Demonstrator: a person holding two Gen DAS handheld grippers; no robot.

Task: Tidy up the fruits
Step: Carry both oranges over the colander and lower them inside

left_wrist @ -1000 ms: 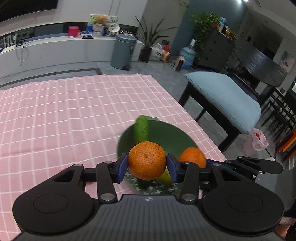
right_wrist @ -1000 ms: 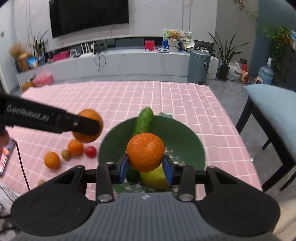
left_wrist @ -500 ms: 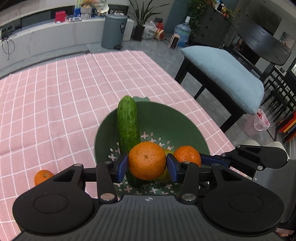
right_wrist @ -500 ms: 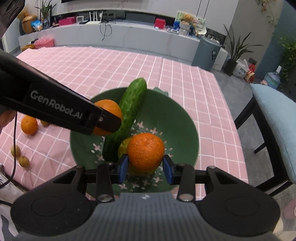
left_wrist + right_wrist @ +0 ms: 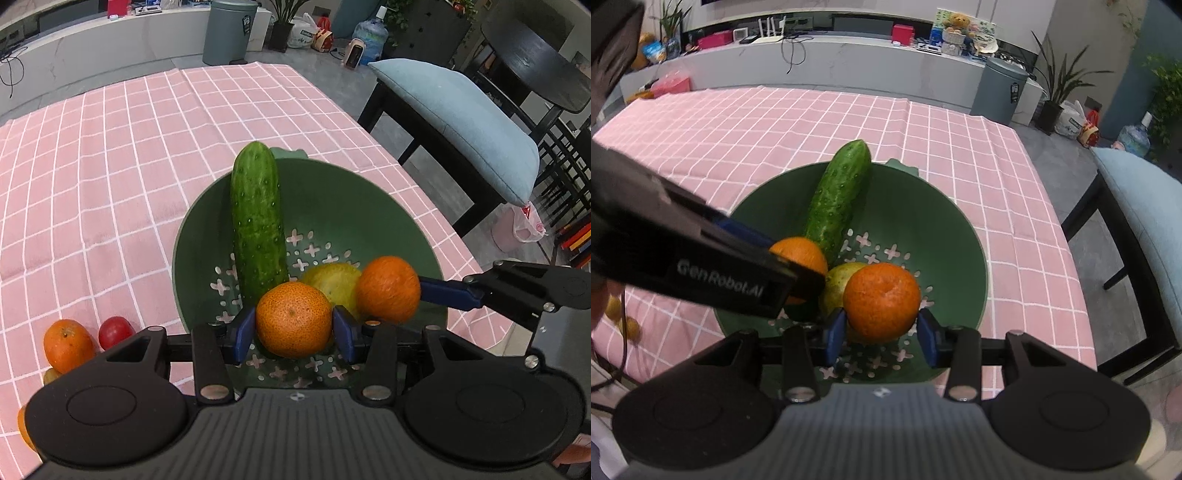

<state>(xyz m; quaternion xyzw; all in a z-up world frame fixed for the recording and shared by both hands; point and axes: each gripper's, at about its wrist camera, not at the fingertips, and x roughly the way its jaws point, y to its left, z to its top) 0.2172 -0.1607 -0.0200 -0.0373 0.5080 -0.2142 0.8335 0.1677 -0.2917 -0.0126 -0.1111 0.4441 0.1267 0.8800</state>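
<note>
A home is seen here, an open living and dining room. A table (image 5: 997, 184) is spread with a pink checked cloth (image 5: 110, 166), and a green colander (image 5: 351, 206) of produce is set upon it. Along the far wall a long low white console (image 5: 827, 62) is stretched, cluttered with a teddy bear (image 5: 958, 20), a red box (image 5: 903, 33) and trailing cables (image 5: 792, 48). A grey pedal bin (image 5: 999, 92) is stood at its right end, and a potted plant (image 5: 1058, 85) and a water jug (image 5: 1134, 134) are parked just beyond. To the right, a cushioned blue bench (image 5: 461, 114) and a dark round dining table (image 5: 535, 77) are caught.
</note>
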